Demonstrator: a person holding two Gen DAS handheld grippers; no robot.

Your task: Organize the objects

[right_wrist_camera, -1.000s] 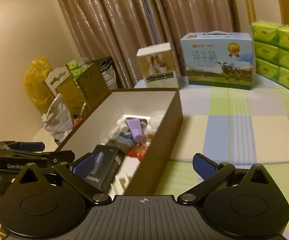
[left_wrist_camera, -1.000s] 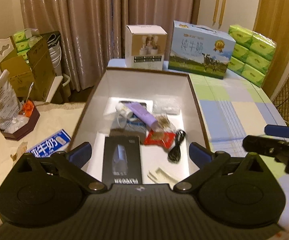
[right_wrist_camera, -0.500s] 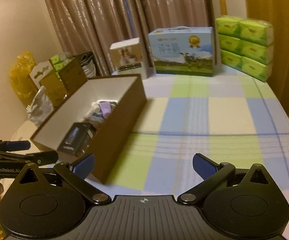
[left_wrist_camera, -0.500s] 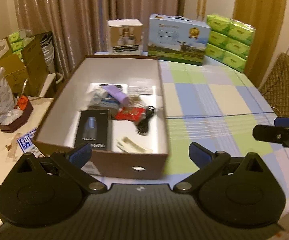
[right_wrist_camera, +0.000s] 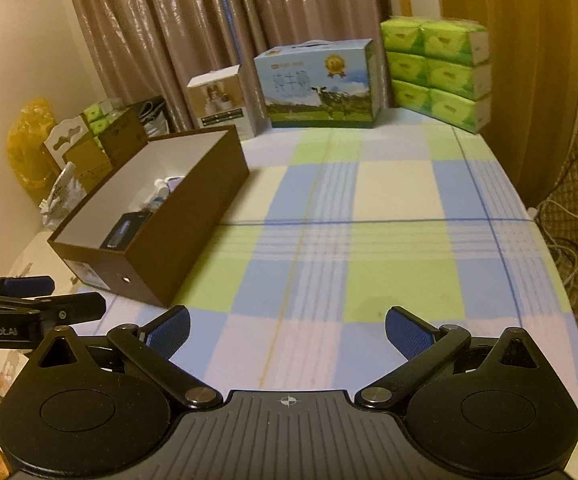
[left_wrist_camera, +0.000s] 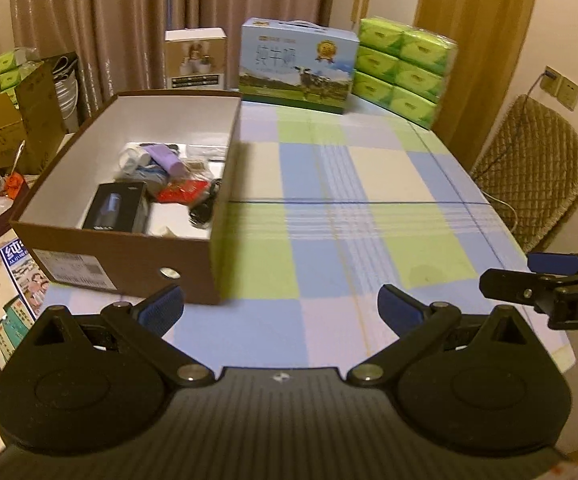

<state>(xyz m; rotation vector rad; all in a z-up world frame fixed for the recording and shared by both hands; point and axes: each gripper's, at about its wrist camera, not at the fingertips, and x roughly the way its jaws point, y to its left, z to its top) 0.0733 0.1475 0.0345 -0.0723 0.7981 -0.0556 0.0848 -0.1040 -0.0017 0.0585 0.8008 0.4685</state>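
Curtains and stacked cartons back a counter (left_wrist_camera: 369, 184) spread with a blue, green and cream checked cloth. At its left edge sits a brown cardboard box (left_wrist_camera: 129, 258), lid off, long axis running away from the cameras. Inside lie a black carton (left_wrist_camera: 115, 207) at the near end, a red packet (left_wrist_camera: 181, 193) and a black cable (left_wrist_camera: 205, 210) toward the right wall, and a purple tube (left_wrist_camera: 165, 159) farther back (other small bits there are too blurred to name).

Both claws hang over the near edge of the counter with nothing in them: the left claw (left_wrist_camera: 279, 308) has its blue pads spread wide, and so does the right claw (right_wrist_camera: 287, 330).

The box lies ahead and to the left of both. The left claw is plainly the nearer, its left pad just short of the box's near corner; the right claw is well apart, over bare cloth. Any reach into the box would probably fall to the left, going forward and leftward over the near wall.
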